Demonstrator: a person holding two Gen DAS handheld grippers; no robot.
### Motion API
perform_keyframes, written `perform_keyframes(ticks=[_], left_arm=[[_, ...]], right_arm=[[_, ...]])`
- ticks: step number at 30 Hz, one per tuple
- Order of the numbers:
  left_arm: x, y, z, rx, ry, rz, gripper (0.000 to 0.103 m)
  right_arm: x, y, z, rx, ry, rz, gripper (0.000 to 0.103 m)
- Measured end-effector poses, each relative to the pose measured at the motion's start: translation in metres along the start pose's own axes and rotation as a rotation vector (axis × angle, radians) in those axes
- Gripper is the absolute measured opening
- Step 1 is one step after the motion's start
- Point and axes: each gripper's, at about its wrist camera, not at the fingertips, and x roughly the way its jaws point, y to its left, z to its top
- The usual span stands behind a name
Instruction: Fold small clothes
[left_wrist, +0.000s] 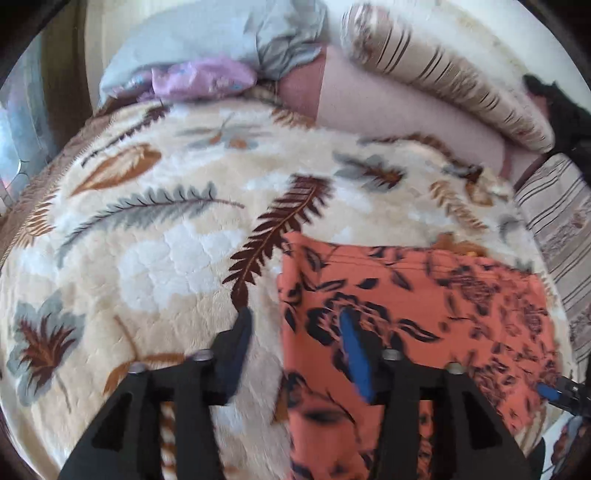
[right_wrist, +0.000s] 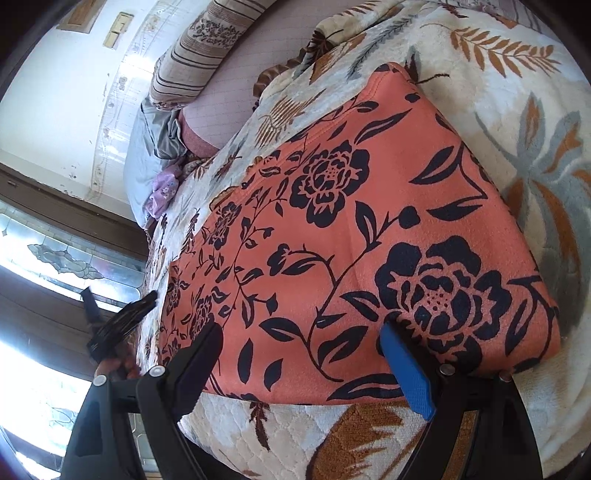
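Note:
An orange garment with a black flower print (left_wrist: 424, 302) (right_wrist: 369, 221) lies flat as a folded rectangle on a cream leaf-patterned blanket (left_wrist: 166, 251) (right_wrist: 535, 110). My left gripper (left_wrist: 295, 328) is open over the garment's left edge: one finger is above the blanket, the blue-padded one above the cloth, and neither holds anything. My right gripper (right_wrist: 301, 339) is open wide over the garment's near edge, with only flat cloth showing between its fingers. In the right wrist view the left gripper (right_wrist: 122, 317) shows at the far left, held by a hand. The right gripper's tip (left_wrist: 565, 393) peeks in at the left view's right edge.
Striped pillows (left_wrist: 443, 74) (right_wrist: 192, 62) lie at the head of the bed on a pink sheet (left_wrist: 388, 114). A grey-blue cloth (left_wrist: 221, 33) and a lilac cloth (left_wrist: 203, 77) are bunched beyond the blanket. A window (right_wrist: 55, 258) lies past the bed's edge.

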Motion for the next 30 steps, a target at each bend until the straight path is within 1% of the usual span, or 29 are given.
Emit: perform_keyframes(ticks=[1, 2, 3, 4, 5, 6, 7, 8, 9, 10, 11, 12, 13, 14, 15, 16, 17, 18, 19, 20, 22, 23, 25, 26, 27, 28, 29, 30], left_arm=[[-0.011, -0.001, -0.011, -0.002, -0.027, -0.013, 0.074], [-0.011, -0.002, -0.023, 0.016, -0.007, -0.012, 0.074], [0.002, -0.002, -0.035, 0.027, 0.065, 0.016, 0.063], [0.028, 0.007, -0.051, 0.009, 0.186, 0.037, 0.043], [0.031, 0.015, -0.059, -0.029, 0.157, 0.006, 0.044], [0.024, 0.016, -0.058, -0.044, 0.124, -0.003, 0.044], [0.017, 0.012, -0.053, -0.052, 0.130, 0.023, 0.044], [0.008, 0.006, -0.048, -0.053, 0.118, 0.044, 0.043], [-0.005, 0.001, -0.045, -0.037, 0.087, 0.062, 0.045], [-0.016, -0.006, -0.042, -0.019, 0.058, 0.087, 0.052], [-0.026, -0.011, -0.042, -0.007, 0.039, 0.095, 0.058], [-0.033, -0.016, -0.043, 0.000, 0.029, 0.089, 0.071], [-0.035, -0.018, -0.047, 0.006, 0.021, 0.086, 0.075], [-0.031, -0.020, -0.052, 0.015, 0.033, 0.095, 0.075], [-0.017, -0.021, -0.059, 0.026, 0.102, 0.126, 0.075], [0.001, -0.018, -0.068, 0.024, 0.200, 0.149, 0.065], [0.007, -0.016, -0.075, -0.002, 0.243, 0.123, 0.061], [0.000, -0.014, -0.076, -0.018, 0.208, 0.119, 0.061], [-0.007, -0.017, -0.074, -0.012, 0.201, 0.130, 0.060], [-0.015, -0.020, -0.071, 0.001, 0.181, 0.140, 0.060], [-0.027, -0.026, -0.067, 0.033, 0.130, 0.176, 0.060], [-0.029, -0.029, -0.066, 0.046, 0.128, 0.192, 0.060], [-0.032, -0.033, -0.065, 0.048, 0.128, 0.190, 0.060], [-0.032, -0.036, -0.066, 0.048, 0.131, 0.186, 0.060], [-0.034, -0.039, -0.067, 0.051, 0.136, 0.184, 0.060], [-0.038, -0.042, -0.070, 0.055, 0.137, 0.181, 0.060], [-0.042, -0.045, -0.072, 0.061, 0.131, 0.179, 0.060], [-0.046, -0.046, -0.073, 0.065, 0.122, 0.181, 0.061]], right_arm=[[0.000, 0.000, 0.000, 0.003, 0.000, -0.001, 0.089], [0.000, 0.000, -0.001, 0.004, -0.003, -0.001, 0.089], [0.000, 0.000, -0.001, 0.006, -0.008, 0.001, 0.089], [0.000, -0.001, -0.002, 0.009, -0.013, 0.006, 0.089], [0.001, -0.002, -0.002, 0.014, -0.018, 0.012, 0.089], [0.000, -0.003, -0.002, 0.026, -0.018, 0.018, 0.089], [-0.002, -0.003, -0.001, 0.042, -0.013, 0.014, 0.089], [-0.005, -0.003, -0.001, 0.059, -0.006, 0.007, 0.089], [-0.011, -0.001, -0.002, 0.078, -0.008, 0.002, 0.089], [-0.018, 0.000, -0.004, 0.085, -0.022, 0.004, 0.089], [-0.025, 0.001, -0.007, 0.090, -0.043, 0.004, 0.089], [-0.031, 0.002, -0.010, 0.093, -0.058, 0.005, 0.089], [-0.037, 0.003, -0.012, 0.089, -0.077, 0.011, 0.089], [-0.041, 0.003, -0.013, 0.082, -0.092, 0.020, 0.089], [-0.043, 0.000, -0.013, 0.070, -0.112, 0.030, 0.090], [-0.040, -0.009, -0.012, 0.080, -0.116, 0.007, 0.090], [-0.031, -0.026, -0.011, 0.135, -0.087, -0.028, 0.089], [-0.029, -0.038, -0.011, 0.195, -0.077, 0.006, 0.089], [-0.037, -0.041, -0.011, 0.236, -0.106, 0.039, 0.088], [-0.044, -0.036, -0.010, 0.240, -0.110, 0.033, 0.089], [-0.061, -0.020, -0.011, 0.163, -0.155, 0.009, 0.089], [-0.067, -0.014, -0.012, 0.131, -0.174, 0.016, 0.090], [-0.063, -0.017, -0.012, 0.103, -0.173, 0.024, 0.090], [-0.054, -0.030, -0.012, 0.128, -0.149, -0.033, 0.090], [-0.044, -0.045, -0.013, 0.195, -0.104, -0.055, 0.089], [-0.047, -0.053, -0.015, 0.239, -0.133, -0.006, 0.088], [-0.054, -0.052, -0.017, 0.249, -0.155, 0.014, 0.088], [-0.058, -0.047, -0.016, 0.237, -0.150, 0.011, 0.089]])
